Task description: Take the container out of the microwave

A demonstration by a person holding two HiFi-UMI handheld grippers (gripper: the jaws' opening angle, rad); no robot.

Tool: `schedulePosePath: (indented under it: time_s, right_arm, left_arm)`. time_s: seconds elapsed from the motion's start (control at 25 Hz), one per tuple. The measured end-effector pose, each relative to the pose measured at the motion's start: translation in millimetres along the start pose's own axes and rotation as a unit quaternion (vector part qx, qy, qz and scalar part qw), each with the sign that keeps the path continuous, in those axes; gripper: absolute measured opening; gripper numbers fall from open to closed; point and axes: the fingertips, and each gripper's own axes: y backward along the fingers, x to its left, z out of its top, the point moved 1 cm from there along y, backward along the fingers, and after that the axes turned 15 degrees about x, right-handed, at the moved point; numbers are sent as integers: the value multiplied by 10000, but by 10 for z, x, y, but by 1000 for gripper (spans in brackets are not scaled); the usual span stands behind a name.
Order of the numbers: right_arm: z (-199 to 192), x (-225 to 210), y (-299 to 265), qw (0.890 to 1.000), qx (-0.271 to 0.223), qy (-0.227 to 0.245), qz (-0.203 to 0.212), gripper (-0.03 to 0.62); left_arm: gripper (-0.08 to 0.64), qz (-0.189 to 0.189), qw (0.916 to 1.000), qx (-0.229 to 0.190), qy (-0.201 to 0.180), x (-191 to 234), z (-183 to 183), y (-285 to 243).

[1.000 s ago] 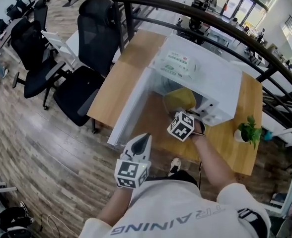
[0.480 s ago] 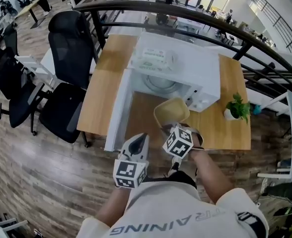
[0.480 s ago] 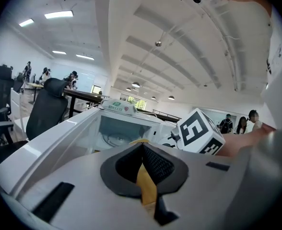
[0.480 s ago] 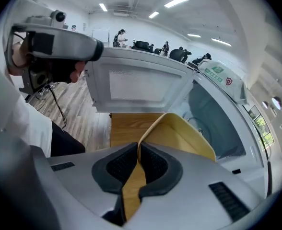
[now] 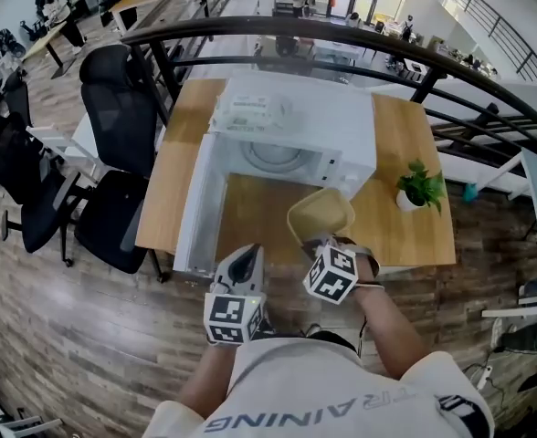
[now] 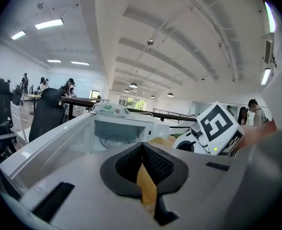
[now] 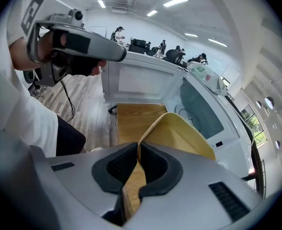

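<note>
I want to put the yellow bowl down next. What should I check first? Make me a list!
1. Container is out of the microwave: ok.
2. Right hand-held gripper is shut on the container's rim: ok.
3. Nothing inside to spill: ok, it looks empty.
4. Bare table below for landing: ok.
5. Left hand-held gripper is out of the way, jaws together on nothing: ok.
6. Microwave door closed: not ok, it hangs open.
</note>
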Motion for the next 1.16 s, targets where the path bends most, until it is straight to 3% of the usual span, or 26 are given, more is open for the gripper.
schedulePosePath:
  time_s: [0.36,1.16]
  right_arm:
    - [-423,93,174,9999,-17,153,-77,40]
    - [-453,160,329,9993,-166,317,-78,40]
  left_arm:
    - [31,440,9990,-52,63,-270,-100,149]
    - [31,514,9985,-117,165,-395,-138,173]
